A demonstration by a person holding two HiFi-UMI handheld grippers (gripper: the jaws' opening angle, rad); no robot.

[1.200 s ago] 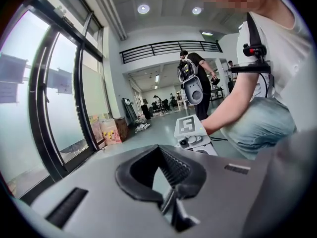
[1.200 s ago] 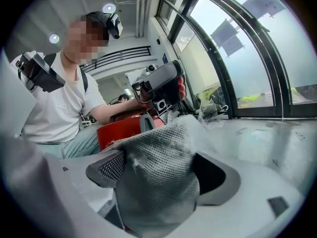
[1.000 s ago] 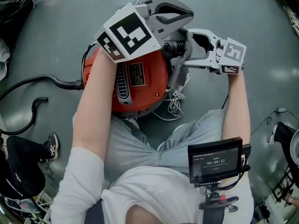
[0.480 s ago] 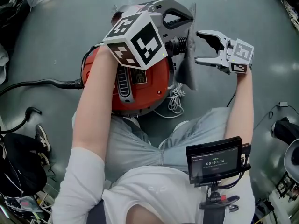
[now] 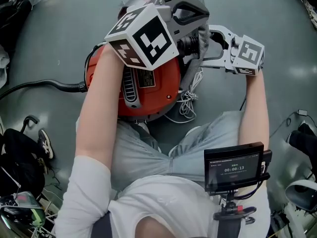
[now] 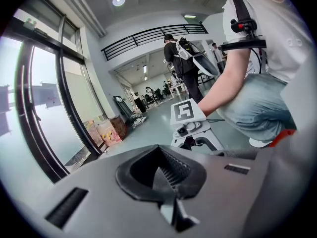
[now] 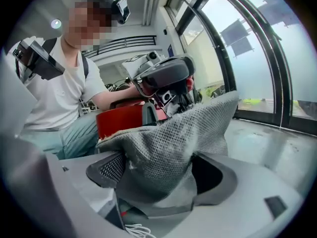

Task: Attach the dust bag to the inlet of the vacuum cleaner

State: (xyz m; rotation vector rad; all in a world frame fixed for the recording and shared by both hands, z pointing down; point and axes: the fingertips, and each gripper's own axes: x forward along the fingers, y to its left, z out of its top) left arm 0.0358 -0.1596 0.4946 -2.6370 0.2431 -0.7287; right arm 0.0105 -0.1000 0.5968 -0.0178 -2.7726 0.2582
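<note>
Clenched on nothing, my left gripper (image 5: pixel 202 15) was held over the far upper side of the red vacuum cleaner (image 5: pixel 158 83), its jaws pressed together. I could not tell whether it touched the machine. Well off to that gripper's left, a black hose (image 5: pixel 44 86) ran away from the vacuum cleaner's side across the grey floor (image 5: pixel 59 29). Just below and a little nearer to me than the left gripper's tips sat the dark round inlet (image 5: pixel 188 44) on the vacuum cleaner's right flank. The grey mesh dust bag (image 5: pixel 192 73) hung right beside that inlet, between the two grippers, its upper edge up by the inlet and its lower end drooping toward me. I could not make out whether its mouth sat on the inlet. My right gripper (image 5: pixel 205 48) pointed leftward at the inlet and gripped the dust bag, the cloth bunched between its jaws. Below that gripper, a tangle of white cord (image 5: pixel 188 105) lay on the floor against the vacuum cleaner.
</note>
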